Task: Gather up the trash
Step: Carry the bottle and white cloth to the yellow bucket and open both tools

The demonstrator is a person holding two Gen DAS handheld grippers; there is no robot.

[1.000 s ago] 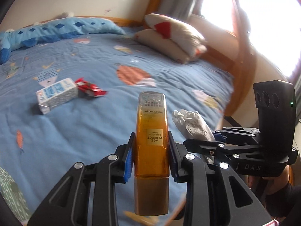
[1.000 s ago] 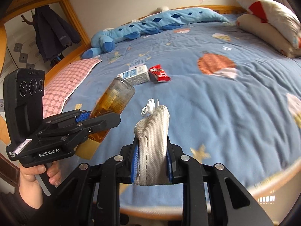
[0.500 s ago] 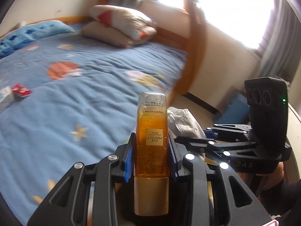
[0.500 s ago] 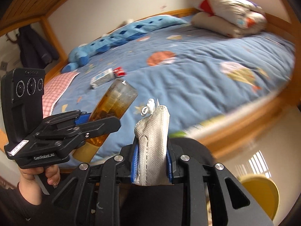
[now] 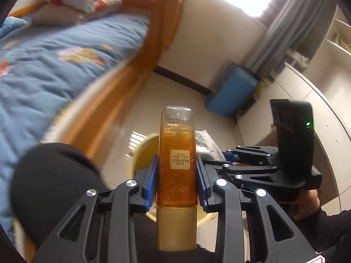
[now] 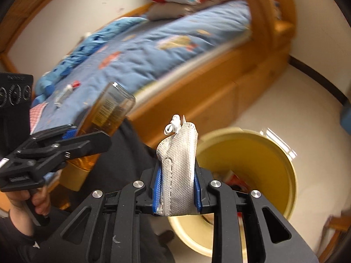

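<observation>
The amber essence-water bottle [image 5: 177, 160] is being clamped in the left gripper [image 5: 177, 171] and the white mesh pouch [image 6: 178, 171] in the right gripper [image 6: 176, 188], near the yellow bin [image 6: 283, 175]; release is best delayed until both are centred over its mouth.

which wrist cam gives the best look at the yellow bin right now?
Right wrist. The yellow bin shows its open mouth, most of the rim and some items inside, just beyond the mesh pouch. In the left wrist view only slivers of the bin show behind the amber bottle.
</observation>
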